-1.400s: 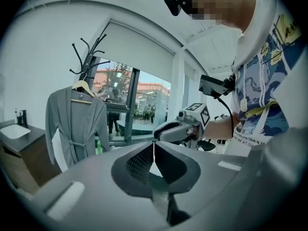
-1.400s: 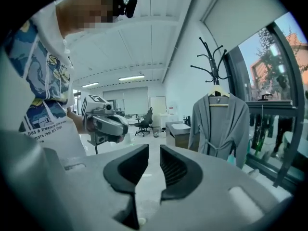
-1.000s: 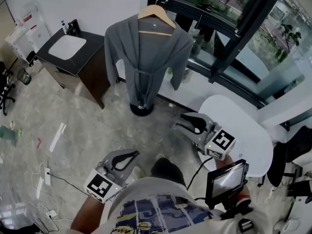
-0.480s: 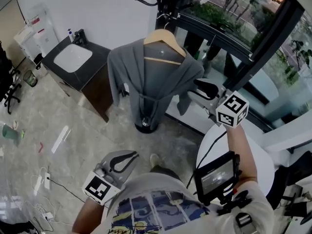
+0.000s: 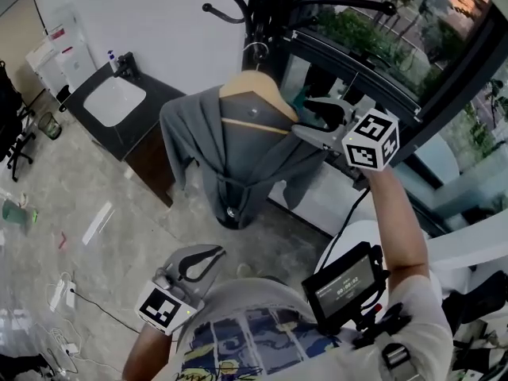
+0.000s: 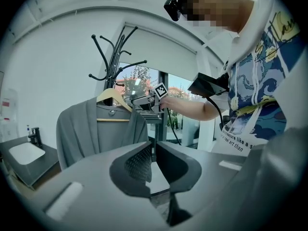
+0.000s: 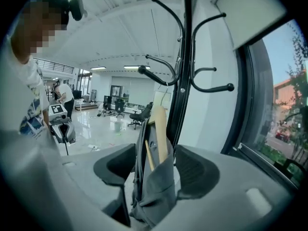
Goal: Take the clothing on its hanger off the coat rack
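Observation:
A grey robe (image 5: 238, 157) hangs on a wooden hanger (image 5: 258, 94) hooked on the black coat rack (image 5: 266, 6). My right gripper (image 5: 305, 117) is raised to the hanger's right shoulder. In the right gripper view the hanger arm (image 7: 160, 134) and the robe's shoulder (image 7: 154, 186) stand between the jaws of my right gripper (image 7: 156, 165); the jaws are opening and a gap shows beside the cloth. My left gripper (image 5: 208, 254) stays low near my body, shut and empty (image 6: 153, 150), with the robe (image 6: 82, 129) well ahead of it.
A dark cabinet with a white sink (image 5: 119, 101) stands left of the rack. Large windows run behind the rack and a white round table (image 5: 452, 244) is at the right. Cables (image 5: 67, 292) lie on the floor at the lower left. A screen (image 5: 345, 280) hangs at my chest.
My right gripper rose from waist height to the hanger's right shoulder and its jaws widened around it. The robe swung slightly left. The left gripper stayed put.

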Demonstrator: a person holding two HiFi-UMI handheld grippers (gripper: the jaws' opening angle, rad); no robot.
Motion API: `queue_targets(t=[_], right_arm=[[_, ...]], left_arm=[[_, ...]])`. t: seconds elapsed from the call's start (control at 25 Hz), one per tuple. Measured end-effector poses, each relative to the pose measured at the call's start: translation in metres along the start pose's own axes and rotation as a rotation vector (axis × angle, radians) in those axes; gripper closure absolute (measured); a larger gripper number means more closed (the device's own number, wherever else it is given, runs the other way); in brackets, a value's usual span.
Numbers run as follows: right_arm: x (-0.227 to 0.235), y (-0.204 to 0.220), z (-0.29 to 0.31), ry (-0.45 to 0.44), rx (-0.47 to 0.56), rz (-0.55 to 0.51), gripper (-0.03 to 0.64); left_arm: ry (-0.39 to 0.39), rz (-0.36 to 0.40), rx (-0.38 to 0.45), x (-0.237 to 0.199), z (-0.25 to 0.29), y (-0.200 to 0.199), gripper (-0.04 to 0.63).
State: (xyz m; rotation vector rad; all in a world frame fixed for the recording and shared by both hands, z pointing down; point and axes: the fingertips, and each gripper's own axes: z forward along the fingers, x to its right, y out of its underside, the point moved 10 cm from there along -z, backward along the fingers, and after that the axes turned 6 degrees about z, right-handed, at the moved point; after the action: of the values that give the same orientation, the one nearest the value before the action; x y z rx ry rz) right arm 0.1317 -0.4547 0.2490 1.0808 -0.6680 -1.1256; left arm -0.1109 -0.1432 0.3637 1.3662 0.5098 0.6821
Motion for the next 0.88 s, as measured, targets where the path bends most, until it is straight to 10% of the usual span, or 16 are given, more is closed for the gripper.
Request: queue_targets(t=[0.6,0.72,0.88], right_arm=[[0.043,0.011,0.083,-0.431,-0.273,0.153,0.277],[0.039,0.009,0.089,-0.460,-0.268,0.146,0.335],[0.036,0.006,0.091,-0.432,-0.237,0.116,0.570]], left_arm=[[-0.086,-0.032,-0.023,-0.012,0.043,0.001,0.565],[-0.090,-0.032,-0.029,-0.012,0.045,0.002,0.565],[-0.097,-0.034,-0.036,-0.011,0.045,0.004,0.565]])
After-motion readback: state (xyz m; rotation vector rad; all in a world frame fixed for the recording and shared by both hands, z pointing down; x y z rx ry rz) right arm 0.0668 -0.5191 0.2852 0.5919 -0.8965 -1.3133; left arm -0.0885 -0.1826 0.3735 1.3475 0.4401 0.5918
